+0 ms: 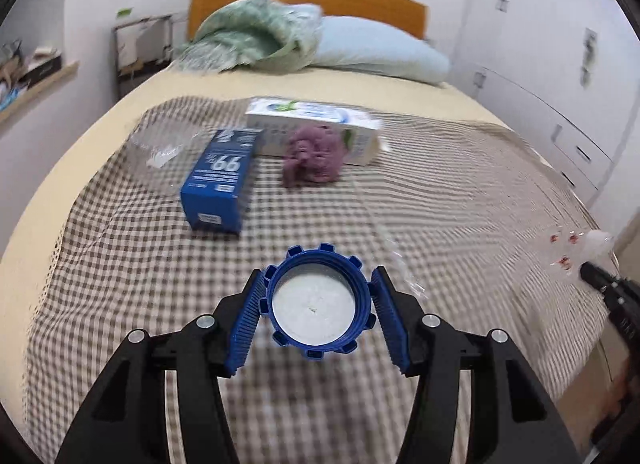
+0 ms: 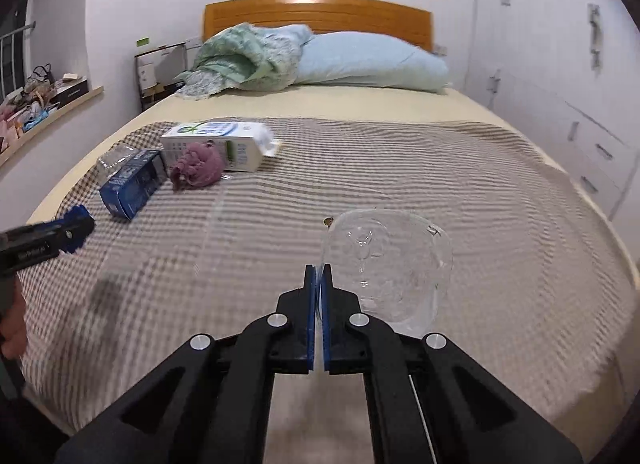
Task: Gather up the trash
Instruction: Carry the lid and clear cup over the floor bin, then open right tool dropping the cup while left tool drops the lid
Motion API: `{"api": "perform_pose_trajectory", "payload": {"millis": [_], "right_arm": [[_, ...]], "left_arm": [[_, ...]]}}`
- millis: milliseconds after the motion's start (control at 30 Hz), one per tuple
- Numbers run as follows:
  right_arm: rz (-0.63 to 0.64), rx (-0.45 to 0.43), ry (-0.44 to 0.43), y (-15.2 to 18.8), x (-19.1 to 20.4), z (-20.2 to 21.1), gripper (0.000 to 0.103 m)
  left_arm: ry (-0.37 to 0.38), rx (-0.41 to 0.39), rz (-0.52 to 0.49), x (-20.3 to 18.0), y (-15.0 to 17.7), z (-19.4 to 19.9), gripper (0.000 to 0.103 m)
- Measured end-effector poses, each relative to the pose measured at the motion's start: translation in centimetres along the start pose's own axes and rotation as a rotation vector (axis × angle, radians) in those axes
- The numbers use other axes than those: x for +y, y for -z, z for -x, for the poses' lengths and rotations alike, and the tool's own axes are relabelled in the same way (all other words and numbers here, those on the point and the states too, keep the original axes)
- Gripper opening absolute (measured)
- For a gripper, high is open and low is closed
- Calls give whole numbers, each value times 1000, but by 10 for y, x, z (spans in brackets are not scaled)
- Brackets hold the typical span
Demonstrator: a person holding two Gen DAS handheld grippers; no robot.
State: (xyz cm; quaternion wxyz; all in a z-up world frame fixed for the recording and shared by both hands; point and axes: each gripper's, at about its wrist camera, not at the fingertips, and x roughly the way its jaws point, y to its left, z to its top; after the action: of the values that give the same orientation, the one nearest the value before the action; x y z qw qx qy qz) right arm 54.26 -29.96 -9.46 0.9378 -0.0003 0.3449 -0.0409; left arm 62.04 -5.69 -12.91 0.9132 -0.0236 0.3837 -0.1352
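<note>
Blue ribbed pads of the left gripper (image 1: 318, 306) clamp a notched blue bottle cap (image 1: 318, 306) from either side, the jaws about half spread and the cap's white-lined hollow turned back toward the camera; the tool slants downward over the checked blanket (image 1: 440, 192). In the right wrist view the right gripper (image 2: 319, 276) also tilts down over the blanket, its jaws closed almost flat on the thin edge of a clear plastic container (image 2: 396, 268), which hangs off to the right of the fingers with its open side facing the lens. Part of a hand (image 2: 14, 324) shows at the left rim of that view, gripping the left tool's handle (the rest of the person is cut off). Both views are smeared, so print on the boxes is mostly unreadable, and the clear container's exact outline is hard to trace against the checks. Farther up the bed, a dark blue carton (image 1: 220, 180) lies flat with its long axis running toward the headboard (image 1: 308, 0), a white carton (image 1: 316, 128) lies crosswise behind it, and a purple crumpled wad (image 1: 314, 156) rests against the white carton's front. Just left of the blue carton sits another clear plastic piece (image 1: 164, 144), faint and blurred.
</note>
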Motion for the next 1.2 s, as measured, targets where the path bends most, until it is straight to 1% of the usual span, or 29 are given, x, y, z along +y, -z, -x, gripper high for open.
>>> {"api": "perform_pose_trajectory", "payload": {"millis": [33,67,100,133,167,200,233,300,333,367,433,467,500,600,633,700,800,833,900,933,1067,1200], "right_arm": [[-4,-5,22,9,-15,17,2],[-9,-9,40,17,-24,30,2],[-26,-10,67,32,-45,50,2],[-41,-5,83,42,-57,60,3],[-55,0,100,52,-69,70,3],[-76,10,129,71,-89,86,3],[-88,19,143,85,-101,97,3],[-104,48,179,117,-125,117,3],[-122,65,193,135,-137,126,3],[-148,97,196,157,-150,132,3],[-199,147,203,194,-166,137,3],[-227,189,199,218,-175,135,3],[-249,217,196,234,-179,132,3],[-342,304,166,296,-194,124,3],[-365,334,161,316,-196,119,3],[-395,386,152,345,-197,110,3],[-448,446,116,383,-204,94,3],[-459,457,109,389,-206,88,3],[-482,479,90,401,-212,73,3],[-490,491,78,406,-217,63,3],[-485,518,49,407,-232,20,3],[-499,540,25,411,-256,-27,3]], "left_arm": [[23,4,-11,-7,5,7,52],[61,8,-41,-24,14,20,52],[75,5,-65,-35,20,27,52],[85,0,-100,-50,27,35,52],[98,-7,-146,-69,35,46,52],[121,-11,-181,-88,43,54,52],[152,-10,-204,-105,50,62,52],[237,15,-250,-143,70,77,52],[293,43,-277,-166,83,82,52],[334,70,-288,-180,93,82,52],[457,184,-300,-216,121,75,52],[494,253,-313,-237,139,68,52],[502,304,-345,-257,158,61,52],[485,415,-460,-310,208,41,52],[491,456,-475,-321,220,34,52],[494,569,-488,-347,248,11,52],[450,673,-511,-371,280,-16,52],[438,705,-515,-381,292,-19,52],[410,780,-503,-390,308,-41,52],[401,803,-503,-393,313,-48,52],[321,844,-526,-405,334,-81,52],[298,881,-534,-411,348,-103,52]]}}
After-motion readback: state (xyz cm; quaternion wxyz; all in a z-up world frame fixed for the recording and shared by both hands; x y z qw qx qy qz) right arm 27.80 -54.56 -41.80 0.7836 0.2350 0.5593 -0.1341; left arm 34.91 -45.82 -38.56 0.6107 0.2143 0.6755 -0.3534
